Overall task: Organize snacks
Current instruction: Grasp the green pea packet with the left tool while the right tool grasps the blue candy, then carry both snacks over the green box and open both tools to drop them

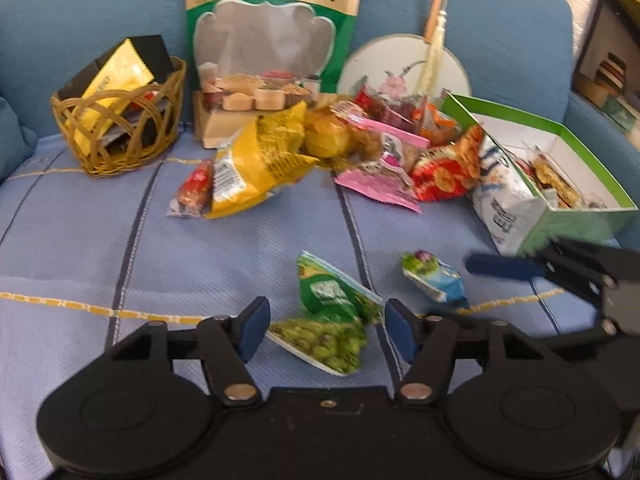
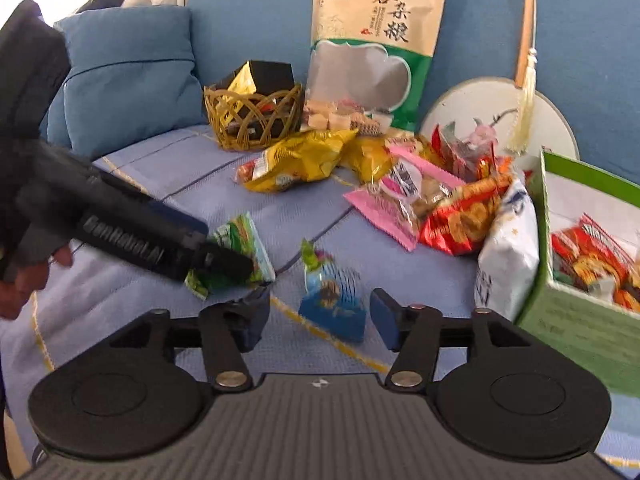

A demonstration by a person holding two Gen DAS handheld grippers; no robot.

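Most of the sorting was still ahead. The green box (image 1: pixel 576 216) at the right of the sofa (image 1: pixel 120 240) already held a few red packets, and the basket (image 1: pixel 120 136) at the left held a yellow pack and a dark box. A heap of snacks (image 1: pixel 360 148) lay loose between them, touching the box. Two small packets sat apart, nearer the cameras. The left tongs (image 1: pixel 326 328) stood apart around the green pea packet (image 1: pixel 332 320), pads not pressing it. The right tongs (image 2: pixel 320 316) were wide apart with the blue packet (image 2: pixel 334 304) between them, unheld. Both packets, and the heap, likely remained to be put away.
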